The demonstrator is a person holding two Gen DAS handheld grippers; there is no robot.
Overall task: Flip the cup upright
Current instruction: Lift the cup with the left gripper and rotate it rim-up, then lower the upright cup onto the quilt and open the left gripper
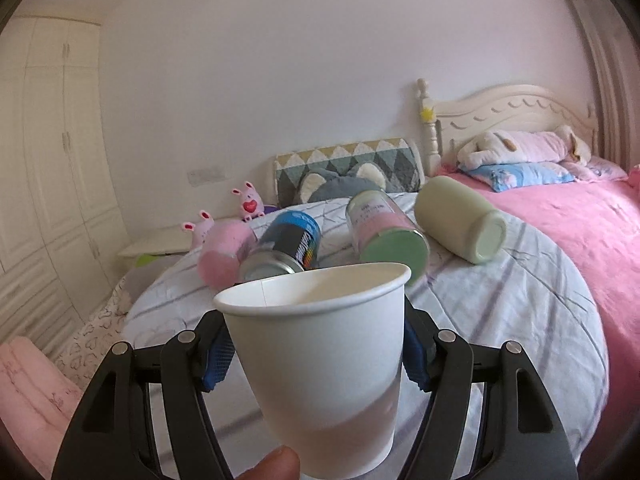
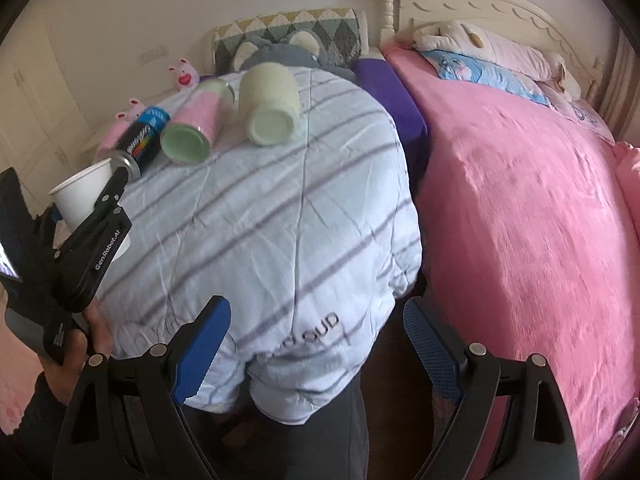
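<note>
Cup (image 1: 320,364) is what we have in our left claw (image 1: 316,356), whose blue pads (image 1: 218,364) press its white paper wall from both sides; it is lifted above the striped quilt (image 2: 280,208), mouth up and tipped a little off vertical. We judge the turning itself nearly done: what is left is to level the cup and stand it on the quilt, then let go. From the right wrist view the cup (image 2: 82,196) hangs over the quilt's left edge, touching nothing below it. Its inside looks bare white, and we see nothing in it, though the bottom is hidden from us. Our right claw (image 2: 316,356) is spread wide and holds nothing, hovering over the near end of the quilt. Beyond the cup on the quilt lie three containers on their sides: a blue and black can (image 1: 282,246) nearest it, a pink and green tumbler (image 1: 384,236) just beside the can, and a pale cream jar (image 1: 460,220) further to the right. Their ends face us, so we cannot tell what, if anything, they hold. The soft, rumpled quilt may let a light paper cup topple when we release it, so we would pick a flatter patch near the cup. A pink blanket (image 2: 520,220) covers the bed to the quilt's right.
</note>
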